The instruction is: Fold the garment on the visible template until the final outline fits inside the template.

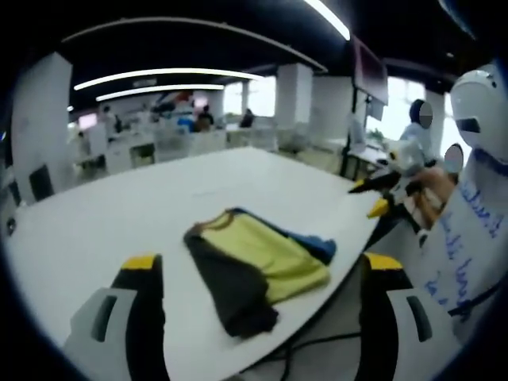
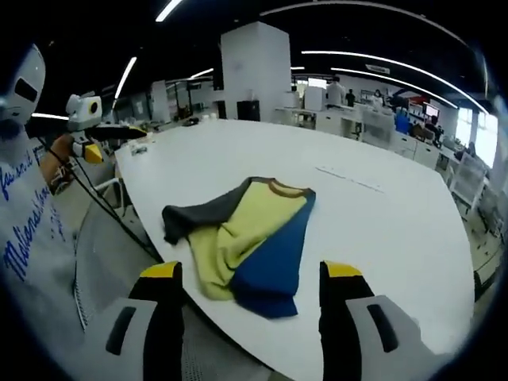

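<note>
Both claws, left [image 1: 262, 278] and right [image 2: 248, 282], wide open, empty. Crumpled yellow, grey and blue cloth garment [image 2: 242, 238] near white counter [image 2: 381, 214] edge; careless tug risks sliding off.

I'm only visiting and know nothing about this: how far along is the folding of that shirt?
Partly done, it seems. The shirt lies on the white table already doubled over, yellow and blue panels overlapping, one grey sleeve still sticking out. Nothing is in hand: the left tongs and right tongs are both open and off the cloth. I can't make out a template, so tucking the sleeve and checking fit remain.
</note>
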